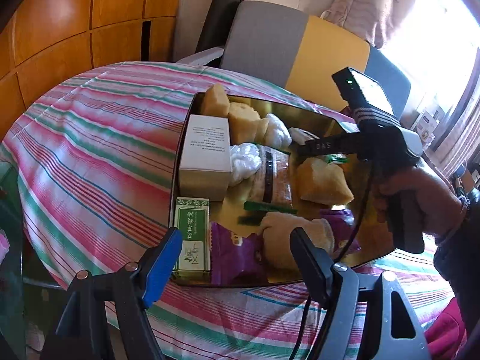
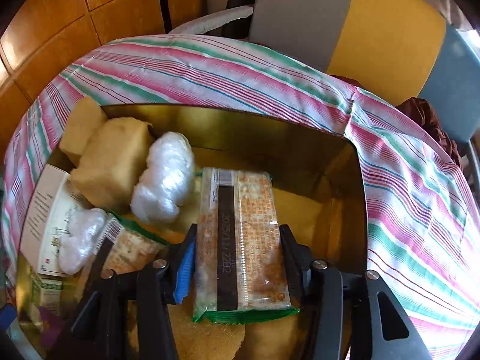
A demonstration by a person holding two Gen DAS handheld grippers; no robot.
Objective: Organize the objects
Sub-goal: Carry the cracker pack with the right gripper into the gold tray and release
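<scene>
An open gold tin [image 1: 300, 112] stands on the striped tablecloth, full of small goods. My left gripper [image 1: 235, 234] hangs open over the tin's near end, above a purple packet [image 1: 237, 258] and a beige sponge [image 1: 288, 240], with nothing between its fingers. In the right wrist view my right gripper [image 2: 238, 235] is down inside the tin [image 2: 240, 129], its pads against both long edges of a cracker packet [image 2: 240, 234]. That packet [image 1: 271, 177] lies lengthwise in the tin's middle. A person's hand [image 1: 420, 192] holds the right gripper's handle.
Also in the tin: a white box [image 1: 207, 147], a green tea box [image 1: 192, 234], yellow sponges [image 2: 111, 165], white plastic bundles [image 2: 165, 177], a second cracker packet [image 2: 132, 246]. A grey and yellow chair [image 1: 288, 45] stands behind the table, wooden cabinets [image 1: 75, 24] to the left.
</scene>
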